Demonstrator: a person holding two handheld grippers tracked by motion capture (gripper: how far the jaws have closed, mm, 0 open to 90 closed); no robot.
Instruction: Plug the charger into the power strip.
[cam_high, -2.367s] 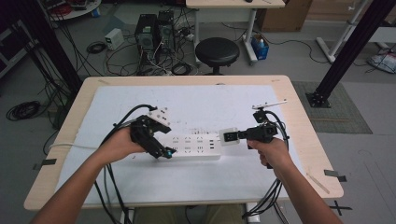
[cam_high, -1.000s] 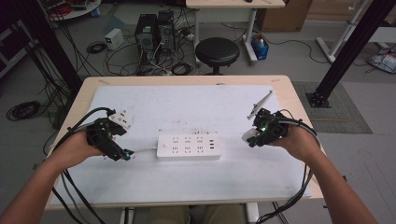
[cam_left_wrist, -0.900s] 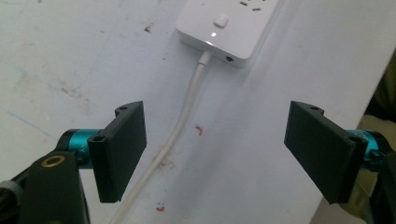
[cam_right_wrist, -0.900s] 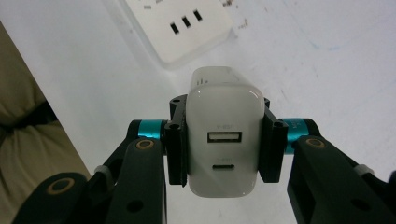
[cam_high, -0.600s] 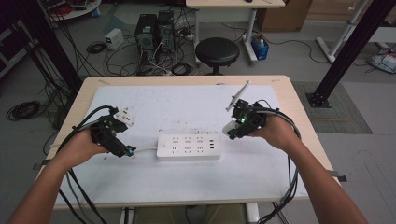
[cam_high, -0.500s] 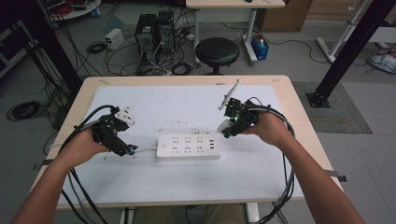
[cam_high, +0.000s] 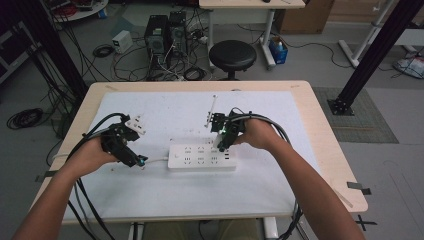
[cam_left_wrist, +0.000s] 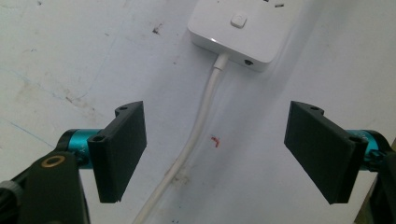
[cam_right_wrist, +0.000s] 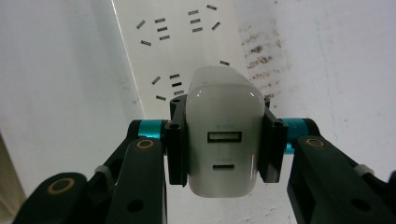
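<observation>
On the white desk (cam_high: 150, 200), I'm working a strip (cam_high: 202, 156).
My right gripper (cam_right_wrist: 225, 140) is pinching a charger (cam_right_wrist: 224, 135) over it; my left gripper (cam_left_wrist: 215, 149) is holding its fingers spread over the cord (cam_left_wrist: 196, 130).

Power strip (cam_left_wrist: 238, 28): far end cut off by the top edge of the left gripper view; cord (cam_left_wrist: 187, 154) runs out at the bottom edge. Charger (cam_right_wrist: 223, 135): prongs hidden behind its own body in the right gripper view; side faces covered by the jaws; small print under the ports too blurred to read. Strip's far sockets cut off at the top edge there.
</observation>
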